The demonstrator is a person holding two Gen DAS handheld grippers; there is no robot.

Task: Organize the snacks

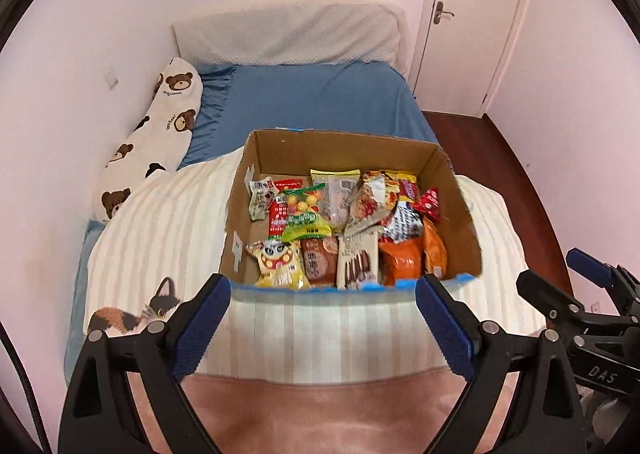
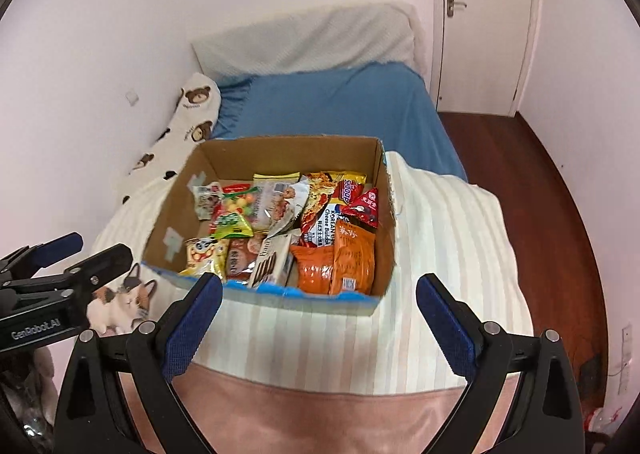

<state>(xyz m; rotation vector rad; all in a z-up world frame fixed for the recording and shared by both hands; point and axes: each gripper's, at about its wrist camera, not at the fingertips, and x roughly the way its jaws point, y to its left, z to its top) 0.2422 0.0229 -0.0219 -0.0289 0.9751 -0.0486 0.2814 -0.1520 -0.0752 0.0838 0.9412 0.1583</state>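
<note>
Both grippers hang side by side over the near end of the bed, the left gripper (image 1: 323, 310) and the right gripper (image 2: 319, 308) each spread wide with nothing between the blue pads. Just beyond their tips a cardboard box (image 1: 460, 190) sits on the striped cream quilt (image 1: 160, 222), near its front edge. Inside, snack packets (image 1: 340, 230) lie packed flat: orange bags (image 2: 340, 258) at the right wall, a yellow cartoon packet (image 1: 280, 260) at the near left corner
</note>
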